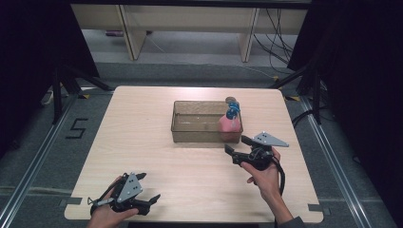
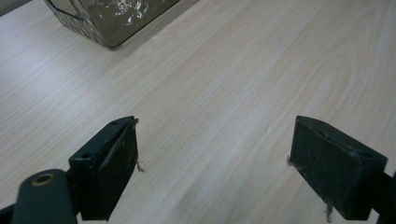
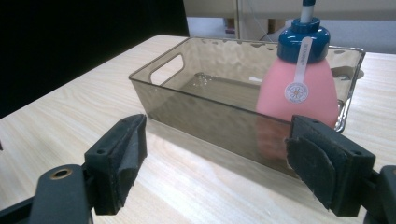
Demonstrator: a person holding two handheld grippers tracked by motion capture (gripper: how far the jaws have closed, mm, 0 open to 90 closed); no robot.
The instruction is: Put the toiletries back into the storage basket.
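**Lining up on the pink bottle in the bin**

We hold the right gripper just in front of the tinted plastic bin, its jaws spread wide and gripping nothing. The pink pump bottle stands upright inside the bin, at its right end, against the near wall; in the right gripper view the bottle rises above the bin's rim, blue cap and pump on top. Our left gripper rests low at the near left of the table, well apart from the bin, jaws also wide and empty.

We judge the step in hand to be the reach for the bottle. To do it well, we should come over the near wall rather than through it, lift the jaws clear of the rim, and centre them on the bottle's pink body below the cap. Closing squarely on its flanks should keep it from tipping. The bin looks light, so the left gripper could steady it.
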